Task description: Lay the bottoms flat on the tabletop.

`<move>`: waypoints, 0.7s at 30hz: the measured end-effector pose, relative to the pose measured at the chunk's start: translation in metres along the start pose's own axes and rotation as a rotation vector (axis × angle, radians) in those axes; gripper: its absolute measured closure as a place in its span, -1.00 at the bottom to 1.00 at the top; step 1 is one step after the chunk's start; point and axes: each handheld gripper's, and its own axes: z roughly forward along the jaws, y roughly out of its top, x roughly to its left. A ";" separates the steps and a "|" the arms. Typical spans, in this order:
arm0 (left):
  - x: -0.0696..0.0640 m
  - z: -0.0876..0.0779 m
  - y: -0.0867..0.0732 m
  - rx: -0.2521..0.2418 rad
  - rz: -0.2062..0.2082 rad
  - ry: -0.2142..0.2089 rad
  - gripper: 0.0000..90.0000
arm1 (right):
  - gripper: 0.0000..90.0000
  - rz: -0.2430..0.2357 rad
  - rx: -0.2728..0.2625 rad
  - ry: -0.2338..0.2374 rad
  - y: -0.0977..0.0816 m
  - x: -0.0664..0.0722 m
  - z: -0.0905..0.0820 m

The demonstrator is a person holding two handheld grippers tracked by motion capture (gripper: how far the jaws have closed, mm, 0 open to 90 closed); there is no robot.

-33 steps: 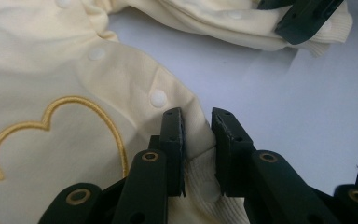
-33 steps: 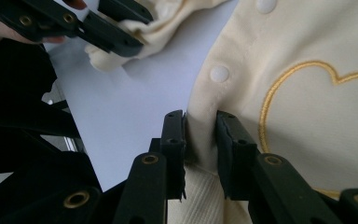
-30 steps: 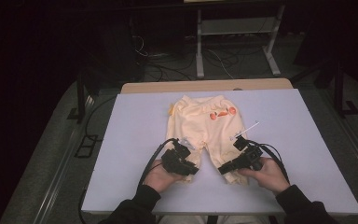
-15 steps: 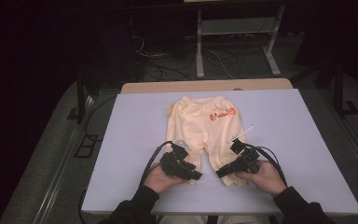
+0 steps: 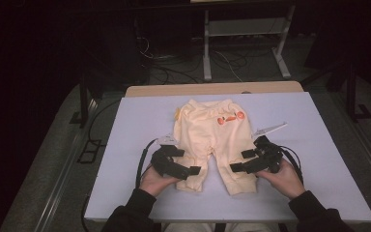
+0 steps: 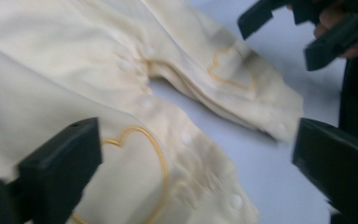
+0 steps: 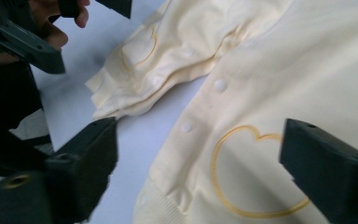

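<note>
A pair of pale yellow baby trousers (image 5: 207, 130) lies flat on the white table (image 5: 319, 159), waist far, legs toward me, with an orange print (image 5: 230, 117) near the waist. My left gripper (image 5: 185, 162) hovers over the left leg's cuff and my right gripper (image 5: 242, 160) over the right leg's cuff. Both have just been opening and stand open, pressing on nothing. In the left gripper view the gripper (image 6: 196, 144) straddles a cuff with a stitched heart (image 6: 144, 154). In the right gripper view the gripper (image 7: 200, 144) frames the other leg's heart (image 7: 256, 177).
A wooden board (image 5: 212, 89) borders the table's far edge. Behind it stand a metal shelf frame (image 5: 244, 43) and floor cables (image 5: 164, 55). Bare table surface lies to both sides of the trousers. Each gripper view shows the other hand's gripper (image 6: 307, 32) (image 7: 23, 37) farther off.
Both grippers' jaws have gone from nearly shut at the leg cuffs to wide open, letting the fabric go. Both hands shifted slightly and rose a little.
</note>
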 end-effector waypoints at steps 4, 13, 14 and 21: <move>0.003 -0.009 0.000 -0.060 0.017 0.022 -1.00 | -1.00 -0.035 -0.065 -0.083 0.000 0.000 -0.010; 0.008 -0.032 -0.004 -0.111 0.023 0.086 -1.00 | -1.00 -0.034 -0.167 -0.161 -0.009 -0.008 -0.035; 0.008 -0.035 -0.005 -0.114 0.024 0.092 -1.00 | -1.00 -0.032 -0.178 -0.165 -0.011 -0.009 -0.038; 0.013 -0.049 -0.014 -0.123 0.022 0.118 -1.00 | -1.00 -0.024 -0.265 -0.197 -0.024 -0.017 -0.056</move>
